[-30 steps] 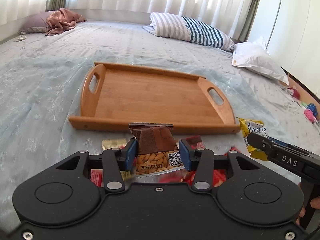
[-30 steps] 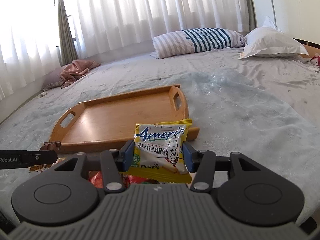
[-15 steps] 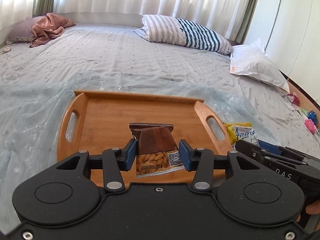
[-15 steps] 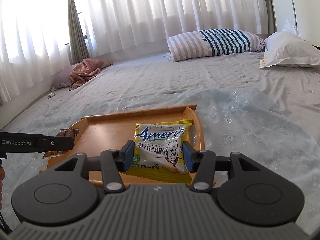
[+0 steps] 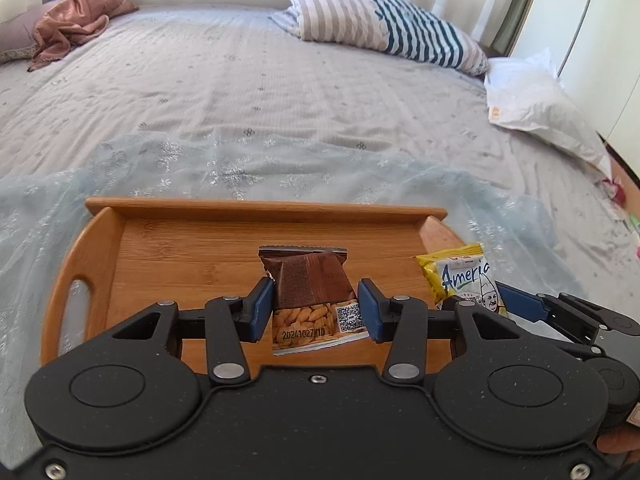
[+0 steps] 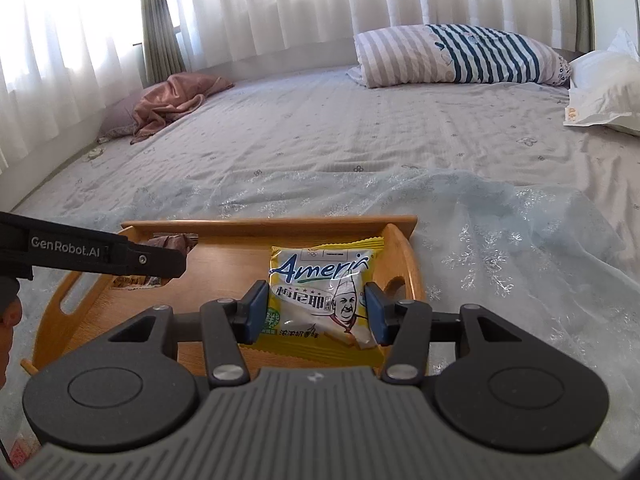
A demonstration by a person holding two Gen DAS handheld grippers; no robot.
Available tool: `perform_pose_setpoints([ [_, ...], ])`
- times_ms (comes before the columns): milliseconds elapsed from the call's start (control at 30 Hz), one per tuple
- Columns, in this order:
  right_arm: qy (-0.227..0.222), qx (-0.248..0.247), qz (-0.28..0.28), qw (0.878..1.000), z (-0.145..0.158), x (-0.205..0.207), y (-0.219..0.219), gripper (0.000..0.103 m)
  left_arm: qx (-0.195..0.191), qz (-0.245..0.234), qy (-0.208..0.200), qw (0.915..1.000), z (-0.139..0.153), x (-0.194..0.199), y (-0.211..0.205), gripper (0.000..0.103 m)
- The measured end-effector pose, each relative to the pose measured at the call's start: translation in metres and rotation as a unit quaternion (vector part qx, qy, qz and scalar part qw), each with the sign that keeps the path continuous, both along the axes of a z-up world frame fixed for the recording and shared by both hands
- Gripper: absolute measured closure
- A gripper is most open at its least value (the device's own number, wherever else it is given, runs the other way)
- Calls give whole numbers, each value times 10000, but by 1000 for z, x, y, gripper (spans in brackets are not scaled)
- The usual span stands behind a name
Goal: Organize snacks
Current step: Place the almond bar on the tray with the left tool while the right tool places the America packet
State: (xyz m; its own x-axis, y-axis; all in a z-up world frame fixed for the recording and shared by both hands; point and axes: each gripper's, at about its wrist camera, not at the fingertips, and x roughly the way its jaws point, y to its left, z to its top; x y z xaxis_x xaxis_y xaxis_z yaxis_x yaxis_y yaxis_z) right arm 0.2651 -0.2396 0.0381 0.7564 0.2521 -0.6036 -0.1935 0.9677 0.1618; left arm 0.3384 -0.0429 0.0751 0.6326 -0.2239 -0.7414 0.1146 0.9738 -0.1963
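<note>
My left gripper (image 5: 316, 304) is shut on a brown snack packet (image 5: 310, 280) printed with almonds, held over the middle of the wooden tray (image 5: 160, 248). My right gripper (image 6: 316, 308) is shut on a yellow Americ snack packet (image 6: 324, 276), held above the right part of the same tray (image 6: 224, 268). In the left wrist view the yellow packet (image 5: 460, 276) and the right gripper's blue pad show at the tray's right end. In the right wrist view the left gripper's black finger (image 6: 100, 254) reaches in from the left, with the brown packet (image 6: 172, 242) partly hidden behind it.
The tray lies on a pale blue sheer cloth (image 5: 240, 164) spread over a grey bed. A striped pillow (image 5: 380, 32) and a white pillow (image 5: 536, 108) lie at the far right, a pink-brown cloth (image 5: 72, 28) at the far left. Curtains hang behind.
Both grippers have carried their packets forward from in front of the tray to over its floor. The loose snacks seen near the tray's front edge are out of view.
</note>
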Motion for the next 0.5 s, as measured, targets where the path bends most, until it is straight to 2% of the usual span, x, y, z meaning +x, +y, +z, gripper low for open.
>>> perform_pose_setpoints([
  [233, 102, -260, 197, 9994, -21, 32, 7, 48, 111, -4, 238, 9997, -33, 43, -14, 59],
  [500, 129, -242, 193, 9994, -29, 59, 8, 48, 101, -108, 224, 9996, -44, 65, -23, 59],
])
